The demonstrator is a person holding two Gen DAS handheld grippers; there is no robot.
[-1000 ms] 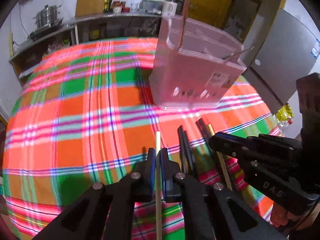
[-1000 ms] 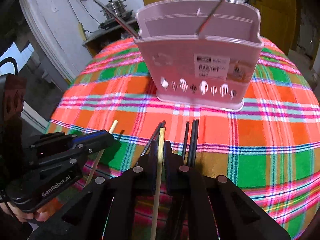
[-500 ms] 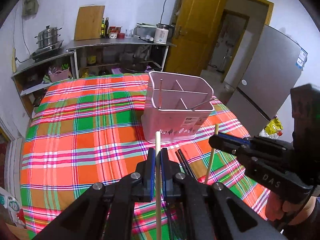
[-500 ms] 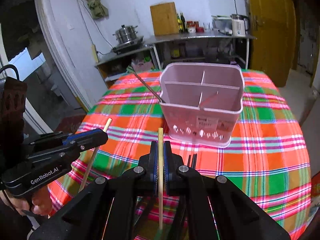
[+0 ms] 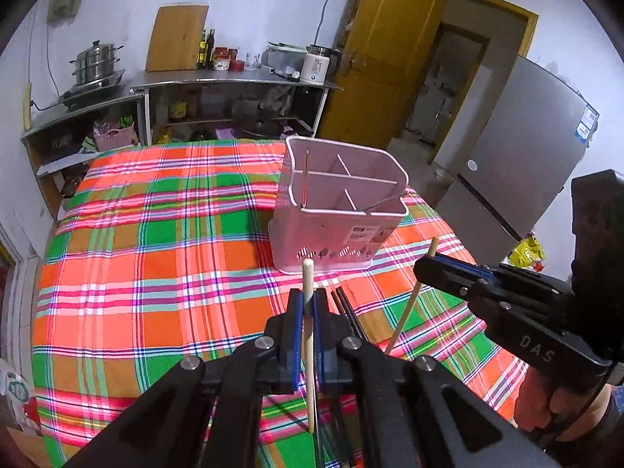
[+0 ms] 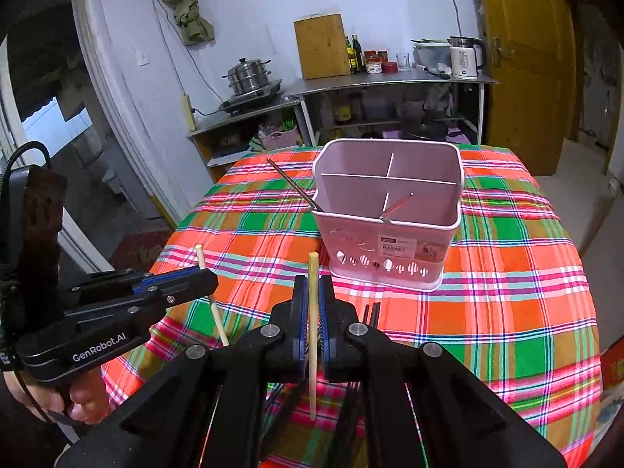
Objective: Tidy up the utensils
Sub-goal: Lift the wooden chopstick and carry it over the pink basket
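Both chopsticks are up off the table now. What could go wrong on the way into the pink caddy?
Each hand-held gripper, left and right, pinches one wooden chopstick mid-length, so it may pivot. The caddy looks light; a bump could tip it. Leaning metal utensils may block entry.

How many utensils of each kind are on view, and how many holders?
Light wooden chopsticks: 2
Thin sticks in the caddy: 2
Black chopsticks, lying flat, partly hidden: at least 2
Pink caddy: 1
Total: at least 7
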